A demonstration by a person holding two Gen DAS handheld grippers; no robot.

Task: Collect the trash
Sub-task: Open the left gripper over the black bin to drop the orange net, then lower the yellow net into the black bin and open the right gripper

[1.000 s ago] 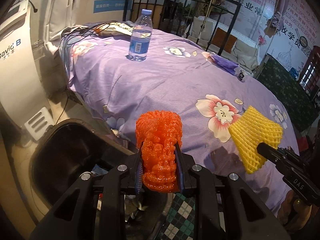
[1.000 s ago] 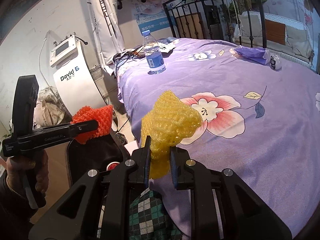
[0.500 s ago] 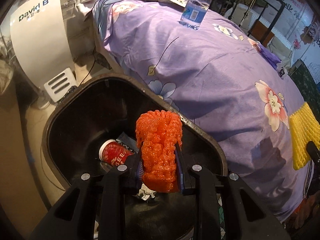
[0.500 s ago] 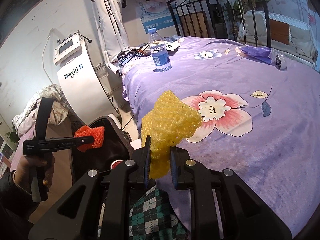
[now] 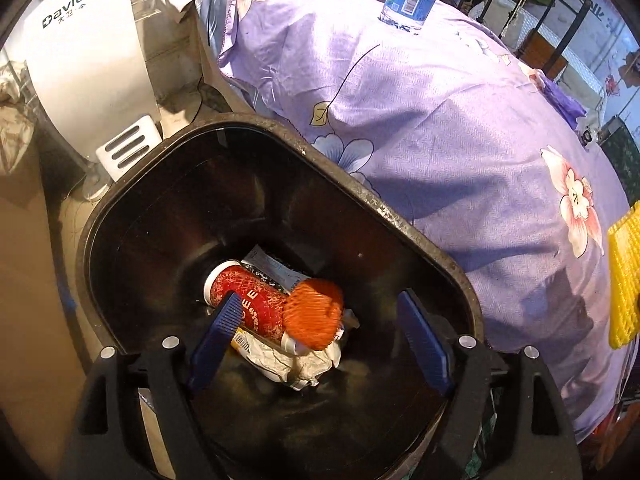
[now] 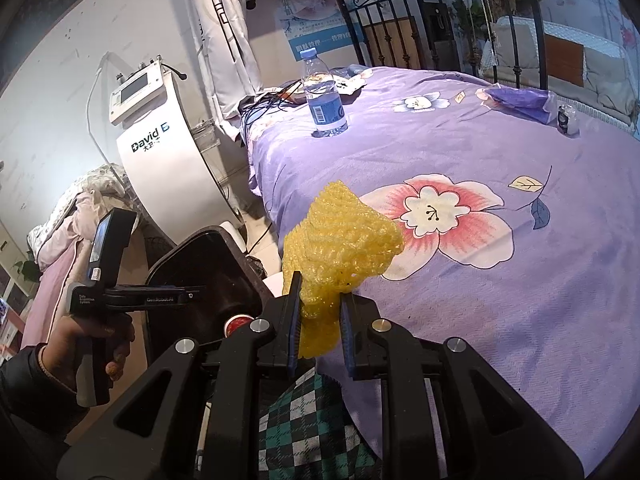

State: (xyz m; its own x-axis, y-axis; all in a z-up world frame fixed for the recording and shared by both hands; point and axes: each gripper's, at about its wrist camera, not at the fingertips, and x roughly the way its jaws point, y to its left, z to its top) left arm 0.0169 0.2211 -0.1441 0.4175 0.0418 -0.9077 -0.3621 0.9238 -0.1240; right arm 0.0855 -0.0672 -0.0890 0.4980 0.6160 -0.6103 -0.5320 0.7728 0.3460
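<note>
The left gripper (image 5: pixel 320 324) hangs over the black trash bin (image 5: pixel 400 220) by the bed's corner; its fingers (image 5: pixel 218 330) have just sprung wide apart, gripping nothing. The orange foam net (image 5: pixel 314 314) sits blurred between them, clear of both pads, above a red paper cup (image 5: pixel 248 304) and crumpled paper (image 5: pixel 296 364) on the bin's bottom. The right gripper (image 6: pixel 319 330) pinches the yellow foam net (image 6: pixel 340 248) tightly over the bed's near edge. A water bottle (image 6: pixel 324 96) stands upright on the purple bedspread (image 6: pixel 500 300).
</note>
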